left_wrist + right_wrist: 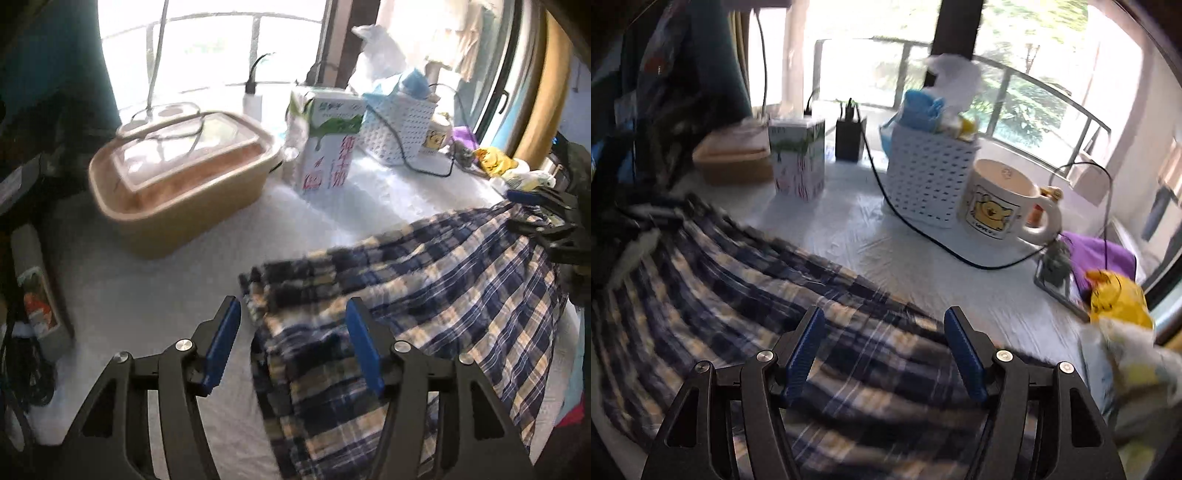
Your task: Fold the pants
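- My left claw (pixel 291 343) gapes wide with nothing in it, the pants' (pixel 406 295) bunched edge lying between its pads.
- My right claw (pixel 884 350) is equally wide and empty, hovering over the plaid.
- The pants sprawl on the white table (pixel 147 288), from 6 toward 3 o'clock in the left view.
- I judge them rumpled, perhaps halved; tidy folds remain.
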The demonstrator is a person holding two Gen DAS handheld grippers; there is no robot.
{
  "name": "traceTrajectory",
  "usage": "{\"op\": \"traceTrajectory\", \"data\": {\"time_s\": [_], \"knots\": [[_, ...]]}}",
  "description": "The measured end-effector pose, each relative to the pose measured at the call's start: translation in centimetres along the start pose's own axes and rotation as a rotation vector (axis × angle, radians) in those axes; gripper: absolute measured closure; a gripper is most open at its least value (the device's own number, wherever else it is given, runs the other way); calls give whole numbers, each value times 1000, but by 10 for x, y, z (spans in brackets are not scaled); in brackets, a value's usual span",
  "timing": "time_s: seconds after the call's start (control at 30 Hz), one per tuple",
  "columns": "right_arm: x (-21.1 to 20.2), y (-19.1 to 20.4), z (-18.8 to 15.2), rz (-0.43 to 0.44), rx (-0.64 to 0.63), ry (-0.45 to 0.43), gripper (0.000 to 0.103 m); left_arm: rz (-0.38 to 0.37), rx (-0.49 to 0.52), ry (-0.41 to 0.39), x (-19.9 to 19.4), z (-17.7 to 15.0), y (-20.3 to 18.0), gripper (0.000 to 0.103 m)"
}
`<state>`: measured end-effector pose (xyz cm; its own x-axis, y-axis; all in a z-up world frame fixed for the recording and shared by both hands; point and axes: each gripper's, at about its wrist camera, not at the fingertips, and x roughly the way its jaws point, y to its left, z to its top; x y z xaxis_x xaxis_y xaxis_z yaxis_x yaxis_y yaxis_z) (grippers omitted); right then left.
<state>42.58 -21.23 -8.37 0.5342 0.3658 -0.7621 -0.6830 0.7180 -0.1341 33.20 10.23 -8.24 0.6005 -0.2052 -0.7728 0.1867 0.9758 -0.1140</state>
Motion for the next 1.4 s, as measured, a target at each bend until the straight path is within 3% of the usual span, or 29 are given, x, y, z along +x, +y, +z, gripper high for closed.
{"op": "traceTrajectory", "data": {"time_s": [0.07,0.1,0.2,0.27,0.3,0.4,0.7,0.87,0.93,0.97,1.1,1.4], "knots": [[16,5,5,68,-35,58,34,11,29,-7,3,1,-3,68],[22,9,7,73,-60,71,34,26,39,10,8,2,-5,88],[34,18,8,81,-99,92,34,33,53,7,12,0,-6,96],[39,25,9,110,-130,103,63,52,72,-20,9,0,-8,98],[41,28,10,124,-137,109,88,70,86,-48,5,1,-10,99],[44,36,14,118,-167,101,96,94,107,-87,-3,8,-13,99],[60,21,42,95,-76,49,97,135,59,-86,10,28,6,99],[83,20,37,88,-34,87,97,119,-2,-9,21,31,16,90],[84,17,35,87,-17,82,97,131,0,-20,11,29,18,73],[84,16,35,85,-8,80,97,129,3,-31,2,27,18,71],[78,13,36,75,19,65,96,122,-6,-36,-29,10,18,53],[16,19,20,28,27,2,92,30,-18,109,-71,-77,-13,51]]}}
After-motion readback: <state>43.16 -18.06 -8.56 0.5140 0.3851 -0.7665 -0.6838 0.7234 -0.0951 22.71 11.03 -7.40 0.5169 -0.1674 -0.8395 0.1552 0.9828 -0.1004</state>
